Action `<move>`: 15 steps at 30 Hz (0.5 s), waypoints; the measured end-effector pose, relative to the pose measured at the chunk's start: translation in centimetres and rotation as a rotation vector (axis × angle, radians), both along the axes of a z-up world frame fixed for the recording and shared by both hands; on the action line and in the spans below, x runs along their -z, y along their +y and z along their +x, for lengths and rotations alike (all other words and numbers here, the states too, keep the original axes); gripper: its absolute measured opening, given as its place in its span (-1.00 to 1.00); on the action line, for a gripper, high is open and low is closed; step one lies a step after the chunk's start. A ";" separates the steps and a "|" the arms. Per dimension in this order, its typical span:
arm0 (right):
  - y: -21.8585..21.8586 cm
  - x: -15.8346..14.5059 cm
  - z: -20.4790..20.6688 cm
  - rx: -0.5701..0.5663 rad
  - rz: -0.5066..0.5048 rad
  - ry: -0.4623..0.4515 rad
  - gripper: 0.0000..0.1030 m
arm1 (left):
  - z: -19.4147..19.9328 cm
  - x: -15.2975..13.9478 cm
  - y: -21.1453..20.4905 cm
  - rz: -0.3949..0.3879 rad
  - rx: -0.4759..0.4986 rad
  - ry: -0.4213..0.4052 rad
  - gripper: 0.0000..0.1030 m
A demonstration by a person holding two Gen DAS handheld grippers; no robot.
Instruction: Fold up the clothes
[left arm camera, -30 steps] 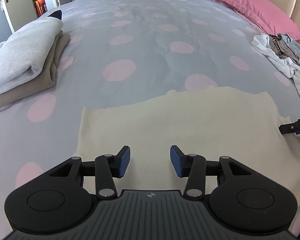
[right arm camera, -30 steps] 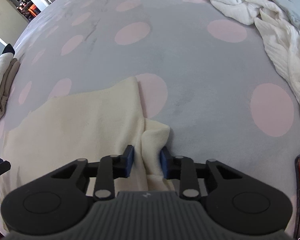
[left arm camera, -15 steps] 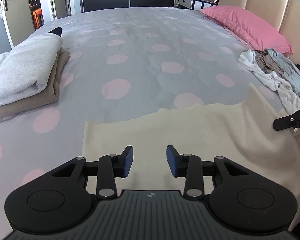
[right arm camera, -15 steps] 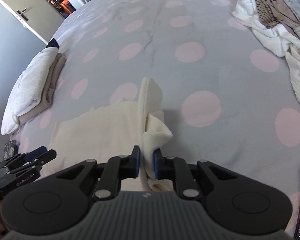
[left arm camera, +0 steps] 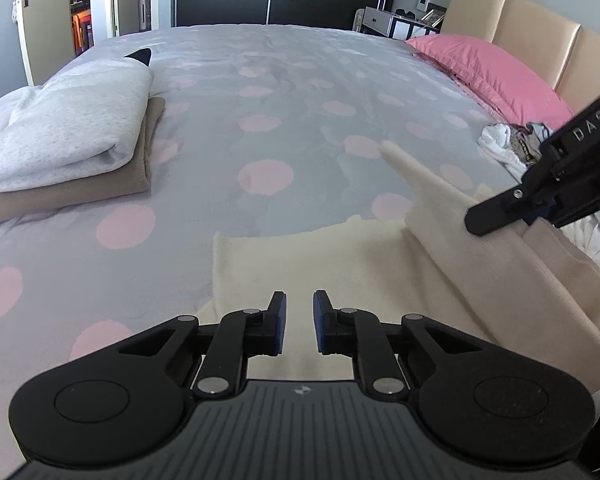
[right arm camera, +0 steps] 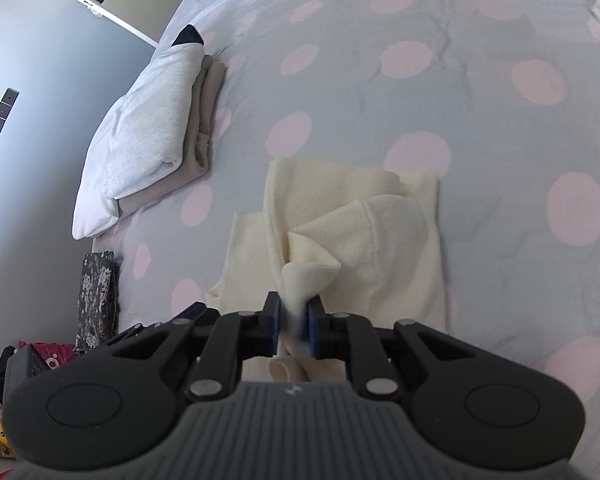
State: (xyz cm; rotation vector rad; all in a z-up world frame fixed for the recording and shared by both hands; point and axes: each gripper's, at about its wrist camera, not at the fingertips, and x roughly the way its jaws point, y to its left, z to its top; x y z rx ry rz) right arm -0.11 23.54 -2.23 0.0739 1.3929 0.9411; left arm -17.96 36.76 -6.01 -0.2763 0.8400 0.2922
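A cream sweatshirt point(left arm camera: 340, 256) lies on the grey, pink-dotted bed cover point(left arm camera: 260, 128). My right gripper point(right arm camera: 294, 320) is shut on a bunched fold of it, holding that side up and over the flat part point(right arm camera: 380, 232). In the left wrist view the right gripper point(left arm camera: 476, 222) hangs at the right with fabric draped below it. My left gripper point(left arm camera: 299, 320) is low over the garment's near left part. Its jaws are closing, and cream fabric shows in the narrow gap, with no pinch visible. Its tip point(right arm camera: 192, 312) peeks out by the garment's left corner.
A folded grey top on a beige one point(left arm camera: 72, 136) sits at the far left of the bed point(right arm camera: 152, 120). Unfolded clothes point(left arm camera: 504, 144) lie at the right below a pink pillow point(left arm camera: 492, 76). A dark floral item point(right arm camera: 98, 300) rests at the bed's left edge.
My right gripper has risen and swung left, lifting the garment's right side off the bed. The left jaws have narrowed from wide apart to a small gap, and that hand has moved a little.
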 end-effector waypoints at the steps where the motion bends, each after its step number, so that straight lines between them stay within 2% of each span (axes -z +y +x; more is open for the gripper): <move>1: 1.0 0.2 -0.3 -0.009 0.006 0.011 -0.70 | 0.0 0.1 0.2 0.001 0.001 0.006 -0.81; 6: 6.4 1.9 -2.0 -0.057 0.033 0.065 -0.71 | -0.5 0.6 1.8 -0.020 -0.034 0.027 -0.81; 10: 9.9 4.6 -3.0 -0.075 -0.012 0.085 -0.71 | -1.2 1.6 3.1 -0.025 -0.087 0.072 -0.81; 15: 12.2 7.8 -4.0 -0.104 -0.068 0.108 -0.71 | -2.2 2.2 4.2 -0.031 -0.134 0.109 -0.81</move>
